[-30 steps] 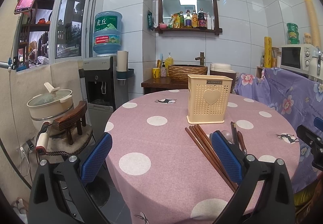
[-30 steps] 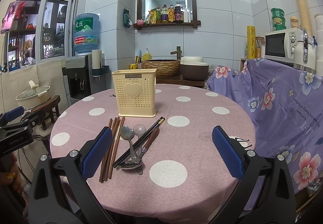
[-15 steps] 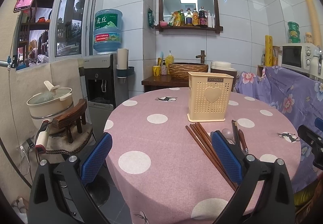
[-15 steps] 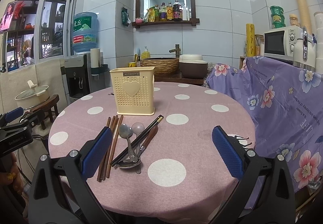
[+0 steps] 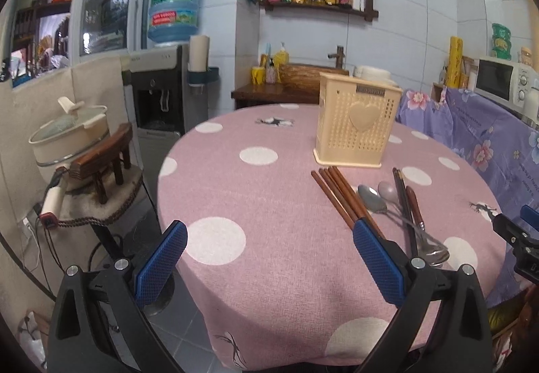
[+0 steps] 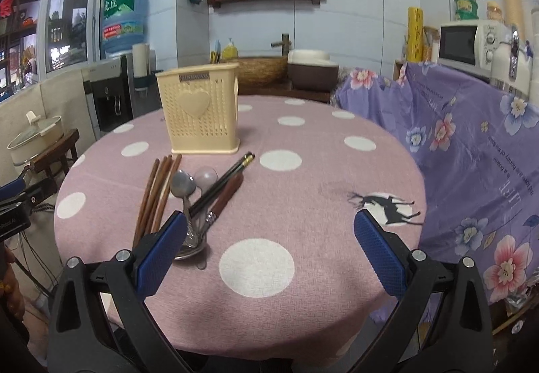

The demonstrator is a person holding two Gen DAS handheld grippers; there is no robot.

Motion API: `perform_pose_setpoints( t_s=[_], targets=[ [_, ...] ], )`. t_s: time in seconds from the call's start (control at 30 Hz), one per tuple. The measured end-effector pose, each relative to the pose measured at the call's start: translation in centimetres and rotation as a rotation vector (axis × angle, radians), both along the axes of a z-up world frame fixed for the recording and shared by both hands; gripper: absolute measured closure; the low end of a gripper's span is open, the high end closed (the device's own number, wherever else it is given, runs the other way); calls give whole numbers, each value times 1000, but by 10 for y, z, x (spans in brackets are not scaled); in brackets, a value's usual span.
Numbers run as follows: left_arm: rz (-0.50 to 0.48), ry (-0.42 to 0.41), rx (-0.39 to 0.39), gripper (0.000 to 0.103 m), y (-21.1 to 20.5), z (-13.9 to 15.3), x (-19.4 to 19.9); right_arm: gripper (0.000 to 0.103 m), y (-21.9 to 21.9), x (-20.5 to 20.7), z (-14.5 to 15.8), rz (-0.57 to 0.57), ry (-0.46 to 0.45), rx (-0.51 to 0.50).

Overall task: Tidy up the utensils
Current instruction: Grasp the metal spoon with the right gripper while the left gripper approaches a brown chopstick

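Caddy point(image 6: 200, 112): upright on desk point(image 6: 303, 198), light plastic, tippable.
Chopsticks point(image 5: 340, 193): flat before caddy; thin, stiff, slippery; best pinched mid-length.
Spoons point(image 6: 183, 188): beside chopsticks, overlapping; likely smooth metal; take handles.
Left tongs point(image 5: 269, 258), right tongs point(image 6: 269, 255): apart, empty, above near edge.

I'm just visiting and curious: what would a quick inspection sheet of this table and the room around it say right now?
Surface: round table under a pink dotted cloth.
Job's things: cream holder upright; brown chopsticks, two spoons, black chopsticks and a brown-handled utensil lie loose in front of it.
Clutter: nothing seen on the table.
Grippers: left gripper and right gripper both open, holding nothing.
Cables: cords on the floor by the stool.
Surroundings: water dispenser, pot, microwave, floral cover.
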State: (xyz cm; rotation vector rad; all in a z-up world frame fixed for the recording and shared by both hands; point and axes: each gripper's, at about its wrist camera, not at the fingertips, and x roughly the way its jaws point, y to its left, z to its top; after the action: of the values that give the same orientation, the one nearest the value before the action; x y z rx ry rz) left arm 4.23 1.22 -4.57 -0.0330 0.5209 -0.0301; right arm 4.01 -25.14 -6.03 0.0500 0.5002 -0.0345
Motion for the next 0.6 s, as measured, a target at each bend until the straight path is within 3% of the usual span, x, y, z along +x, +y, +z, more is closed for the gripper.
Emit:
perform_pose_setpoints(
  t_s=[0.27,0.6],
  targets=[
    [-71,99,-36,5,1,-6,46,5,9,45,-6,143,113,54],
    [-148,323,-4,33,-36,-26,114,5,18,61,-9,153,138,71]
  ],
)
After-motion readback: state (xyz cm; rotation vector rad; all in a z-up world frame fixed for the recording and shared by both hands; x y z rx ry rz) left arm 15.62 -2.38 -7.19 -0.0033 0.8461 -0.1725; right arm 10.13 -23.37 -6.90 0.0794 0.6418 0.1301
